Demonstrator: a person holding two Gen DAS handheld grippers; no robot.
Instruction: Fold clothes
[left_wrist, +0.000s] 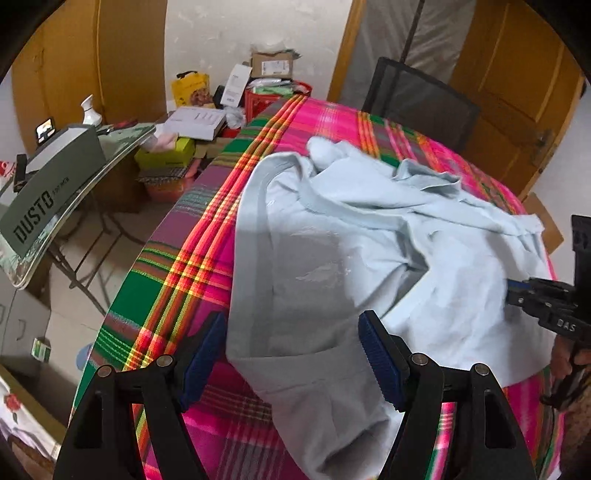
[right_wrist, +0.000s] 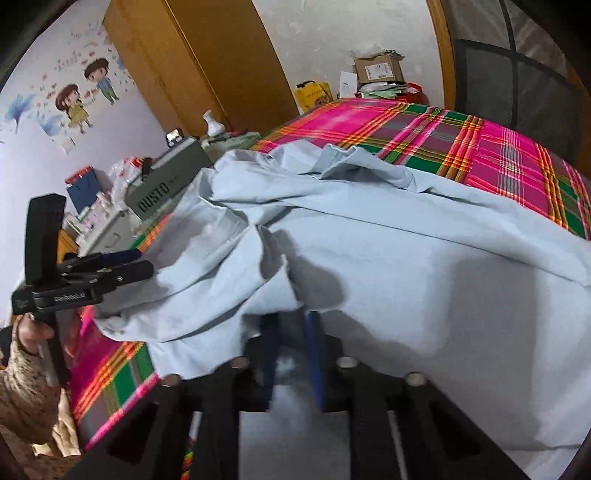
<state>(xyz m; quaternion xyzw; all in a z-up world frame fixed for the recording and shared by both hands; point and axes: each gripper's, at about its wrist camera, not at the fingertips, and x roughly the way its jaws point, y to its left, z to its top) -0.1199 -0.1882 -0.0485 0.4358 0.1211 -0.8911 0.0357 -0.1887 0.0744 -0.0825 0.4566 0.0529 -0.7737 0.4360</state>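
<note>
A light blue garment (left_wrist: 332, 258) lies crumpled on a table under a pink, green and orange plaid cloth (left_wrist: 166, 288). My left gripper (left_wrist: 291, 354) is open, its blue-padded fingers (left_wrist: 380, 362) straddling the garment's near edge, just above it. My right gripper (right_wrist: 291, 354) has its fingers close together with a fold of the garment (right_wrist: 369, 258) draped over and between them. In the left wrist view the right gripper (left_wrist: 517, 291) reaches in from the right onto the fabric. In the right wrist view the left gripper (right_wrist: 140, 264) is at the garment's left edge.
A dark mesh chair (left_wrist: 421, 99) stands behind the table. A side table (left_wrist: 92, 173) at the left holds a grey DUSTO box (left_wrist: 48, 192) and a white vase (left_wrist: 90, 110). Boxes and a red basket (left_wrist: 266, 99) are stacked against the back wall.
</note>
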